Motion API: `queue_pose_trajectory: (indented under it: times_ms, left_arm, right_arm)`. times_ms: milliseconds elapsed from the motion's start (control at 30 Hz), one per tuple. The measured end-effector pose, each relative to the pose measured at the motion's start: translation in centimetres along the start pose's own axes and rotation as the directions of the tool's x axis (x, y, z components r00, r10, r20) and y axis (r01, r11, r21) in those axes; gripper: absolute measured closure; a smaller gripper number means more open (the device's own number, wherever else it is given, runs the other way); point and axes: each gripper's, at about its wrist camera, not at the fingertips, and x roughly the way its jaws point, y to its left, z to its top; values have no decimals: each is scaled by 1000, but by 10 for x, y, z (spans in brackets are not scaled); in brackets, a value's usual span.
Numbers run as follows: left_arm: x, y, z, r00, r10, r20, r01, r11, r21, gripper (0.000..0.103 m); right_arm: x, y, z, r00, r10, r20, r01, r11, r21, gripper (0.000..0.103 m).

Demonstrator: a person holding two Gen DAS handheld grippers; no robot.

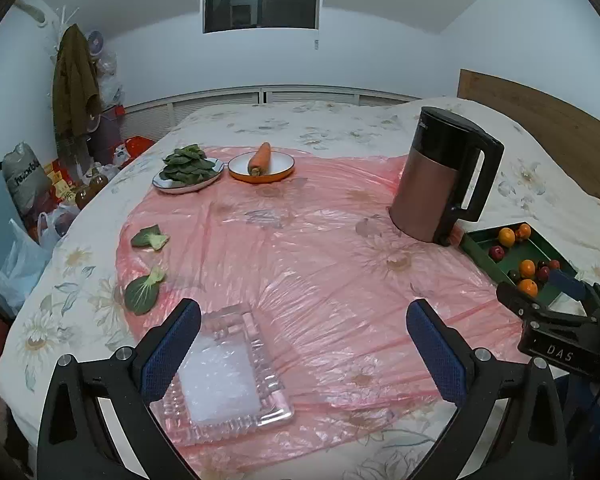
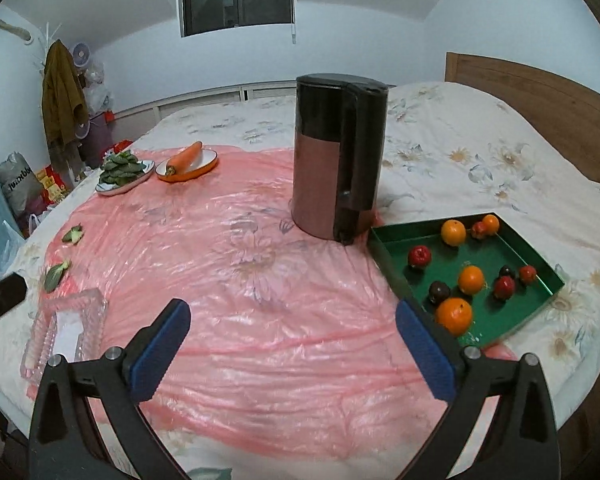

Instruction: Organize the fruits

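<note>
sitting loose in the green tray (image 2: 538, 264) on the bed, the fruits (image 2: 453, 315) lie ahead and to the right of your right tool (image 2: 292, 344), nearest orange just past its right finger. that hand is nearer; the left tool (image 1: 303, 344) hangs over the glass dish (image 1: 228, 384). both tools point downward, spread wide, empty.

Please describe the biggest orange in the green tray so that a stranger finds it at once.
Find the tall kettle; the green tray lies beside it. The biggest orange sits at the tray's near edge, closest to the camera, beside a dark plum.
</note>
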Motion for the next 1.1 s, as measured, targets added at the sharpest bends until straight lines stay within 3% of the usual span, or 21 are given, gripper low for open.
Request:
queue_pose_trajectory:
  times_ms: [267, 1100]
  left_arm:
    - [-8, 3, -4, 999, 25, 27, -26, 999, 20, 2]
    - [-4, -2, -8, 1000, -15, -5, 15, 999, 31, 2]
  right_arm:
    - [-7, 6, -3, 1000, -25, 9, 25, 999, -22, 0]
    - [-4, 1, -6, 999, -52, -2, 52, 998, -34, 0]
